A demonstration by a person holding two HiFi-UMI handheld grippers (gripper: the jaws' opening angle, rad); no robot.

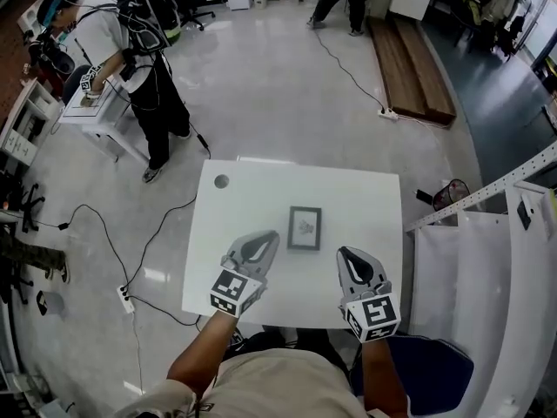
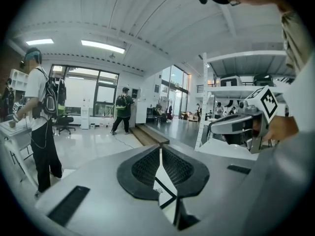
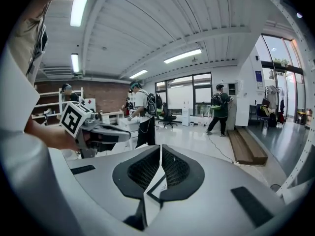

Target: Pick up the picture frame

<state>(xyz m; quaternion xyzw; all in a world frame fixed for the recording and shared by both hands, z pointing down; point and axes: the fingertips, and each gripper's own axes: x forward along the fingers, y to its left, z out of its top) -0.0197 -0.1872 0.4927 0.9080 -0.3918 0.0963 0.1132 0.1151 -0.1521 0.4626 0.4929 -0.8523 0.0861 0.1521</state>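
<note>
A small dark-framed picture frame lies flat near the middle of the white table. My left gripper hovers just left of the frame's near left corner, jaws shut with nothing in them. My right gripper hangs off the frame's near right corner, apart from it, and is also shut and empty. In the left gripper view the shut left gripper shows a corner of the picture frame below it. In the right gripper view the right gripper shows the picture frame the same way.
The table has a round cable hole at its far left corner. A white rack with a perforated rail stands close on the right. A person works at a small table at the far left. Cables and a power strip lie on the floor.
</note>
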